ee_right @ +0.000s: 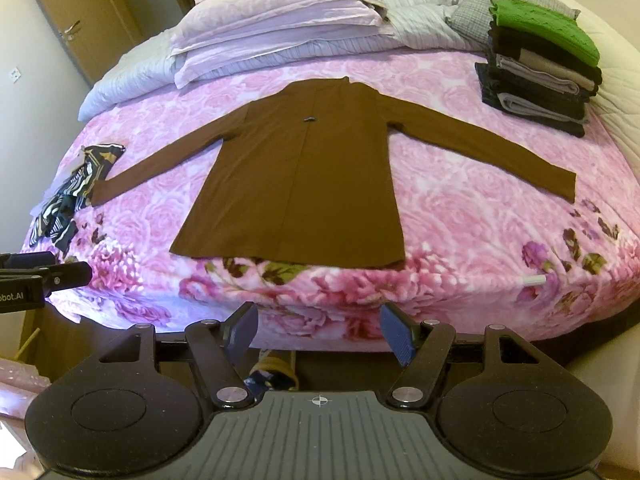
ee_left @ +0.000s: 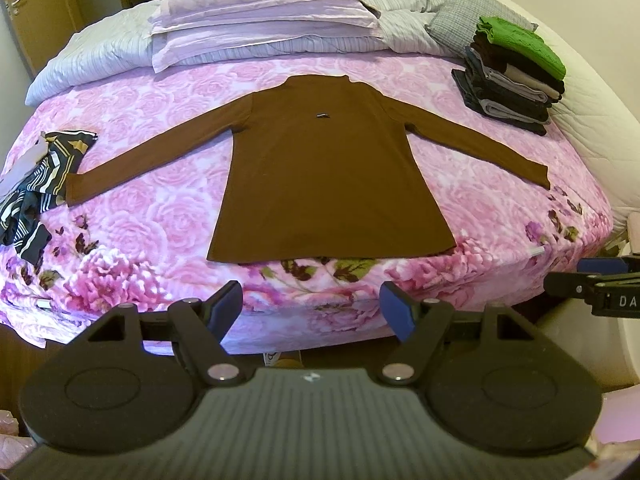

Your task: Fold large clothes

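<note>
1. A bed with a pink rose-print blanket fills both views; a wooden door stands at upper left, lilac pillows at top centre.
2. A crumpled navy striped garment lies at the left edge, partly cut off.
3. A brown long-sleeved top lies flat at centre, sleeves spread.
4. A stack of folded clothes topped by a green knit sits at upper right.
5. The left gripper and right gripper hang spread and empty at the lower edge, short of the top's hem.
</note>
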The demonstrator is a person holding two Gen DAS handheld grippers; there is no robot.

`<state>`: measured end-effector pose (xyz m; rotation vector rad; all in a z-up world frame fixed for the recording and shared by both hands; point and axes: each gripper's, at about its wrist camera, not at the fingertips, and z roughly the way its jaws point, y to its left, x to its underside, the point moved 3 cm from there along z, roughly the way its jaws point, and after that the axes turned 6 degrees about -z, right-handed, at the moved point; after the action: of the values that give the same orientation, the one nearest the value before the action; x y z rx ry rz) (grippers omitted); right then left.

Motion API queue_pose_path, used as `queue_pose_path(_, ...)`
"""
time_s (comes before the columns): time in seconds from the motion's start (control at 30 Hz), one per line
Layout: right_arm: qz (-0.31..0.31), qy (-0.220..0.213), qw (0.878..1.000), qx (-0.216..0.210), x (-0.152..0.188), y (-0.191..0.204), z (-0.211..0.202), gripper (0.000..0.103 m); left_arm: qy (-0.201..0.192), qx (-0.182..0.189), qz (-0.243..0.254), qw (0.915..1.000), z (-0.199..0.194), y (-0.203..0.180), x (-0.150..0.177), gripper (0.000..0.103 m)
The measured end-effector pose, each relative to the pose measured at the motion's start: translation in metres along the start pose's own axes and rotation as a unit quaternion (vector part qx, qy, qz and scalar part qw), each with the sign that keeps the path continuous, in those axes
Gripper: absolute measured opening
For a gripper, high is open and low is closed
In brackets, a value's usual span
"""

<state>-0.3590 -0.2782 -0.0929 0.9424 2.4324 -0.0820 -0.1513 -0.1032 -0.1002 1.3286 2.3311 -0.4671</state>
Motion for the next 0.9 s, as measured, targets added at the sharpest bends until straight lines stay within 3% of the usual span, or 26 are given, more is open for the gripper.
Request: queue_pose_path(0.9, -0.012, 0.000, 1.000, -0.001, -0.009, 0.013, 0.004, 0.065, -0.004, -0.004, -0.012, 0.9999, 0.001, 0.014, -0.003, 0.072)
